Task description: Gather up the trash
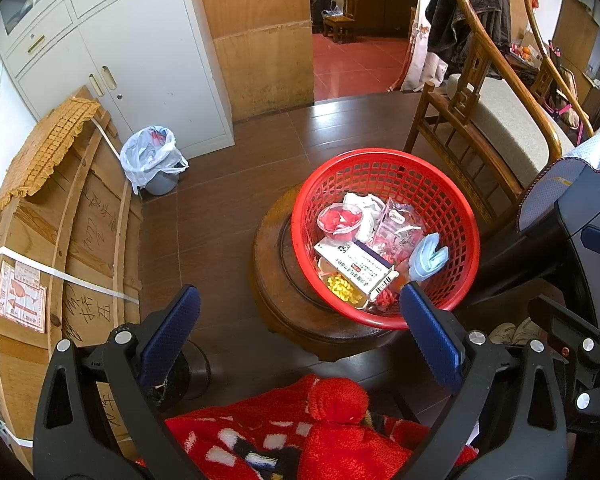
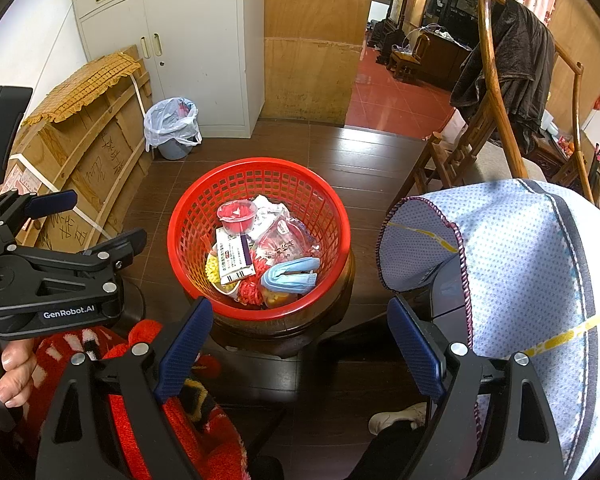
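I find both my left gripper and right gripper spread apart and empty above the red basket on the round wooden stool, its trash (face mask, medicine box, wrappers) uncollected, the lined bin well apart by the cabinet, so I judge the task barely begun.

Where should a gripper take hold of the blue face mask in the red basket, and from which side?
Grip the blue face mask across its folded middle, coming straight down from above. It lies crumpled on top of the other trash, and the red basket walls block any sideways approach. Both the right gripper and left gripper are open.
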A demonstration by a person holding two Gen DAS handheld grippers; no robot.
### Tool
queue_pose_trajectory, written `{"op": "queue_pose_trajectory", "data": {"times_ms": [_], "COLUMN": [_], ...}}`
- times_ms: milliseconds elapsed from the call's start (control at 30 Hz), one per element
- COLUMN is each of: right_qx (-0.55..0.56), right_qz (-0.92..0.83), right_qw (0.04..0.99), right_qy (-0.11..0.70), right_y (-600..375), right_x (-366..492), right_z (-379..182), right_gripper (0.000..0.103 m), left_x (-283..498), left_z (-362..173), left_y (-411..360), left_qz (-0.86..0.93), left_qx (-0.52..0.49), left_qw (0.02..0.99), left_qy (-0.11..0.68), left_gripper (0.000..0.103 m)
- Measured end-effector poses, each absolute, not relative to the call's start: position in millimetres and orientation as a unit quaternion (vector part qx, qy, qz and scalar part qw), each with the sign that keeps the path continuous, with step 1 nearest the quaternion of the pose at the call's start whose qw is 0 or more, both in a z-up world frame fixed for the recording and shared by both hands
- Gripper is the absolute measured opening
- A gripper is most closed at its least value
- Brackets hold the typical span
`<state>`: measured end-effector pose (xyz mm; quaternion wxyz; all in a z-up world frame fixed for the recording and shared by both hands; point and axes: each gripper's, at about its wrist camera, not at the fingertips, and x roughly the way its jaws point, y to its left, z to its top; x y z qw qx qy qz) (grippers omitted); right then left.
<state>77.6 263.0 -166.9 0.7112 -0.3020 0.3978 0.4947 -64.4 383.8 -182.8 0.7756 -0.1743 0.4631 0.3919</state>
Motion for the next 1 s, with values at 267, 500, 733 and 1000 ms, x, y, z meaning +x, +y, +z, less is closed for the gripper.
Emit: {"op": "queue_pose_trajectory", "data": {"times_ms": [267,500,733,1000], "right_qx": [-0.302,-0.302,-0.302,-0.303], "right_qz": [0.495,0.495,0.495,0.494], "right_qw": [0.711,0.711,0.711,0.712], "right_qy": [0.398,0.397,0.397,0.397], "right_y": [263.2,263.2,263.0,262.7], "right_x": [77.6,77.3,77.8,78.7], "right_z": [-166.7,-166.6,-166.5,-166.7], "right_gripper": [0.087,0.087,0.087,0.087], "left_x": [-64.5,-64.5,-64.4,-64.8], "left_z": [-182.3,-184.9,-184.3,-185.5], "left_y": [384.3,379.6,380.9,380.9], "left_qz": [0.392,0.395,0.395,0.396], "left_qx": [-0.174,-0.170,-0.171,-0.170], "left_qw": [0.775,0.775,0.775,0.774], "left_qy": [0.464,0.464,0.464,0.464], "left_gripper": [0.096,0.096,0.096,0.096]}}
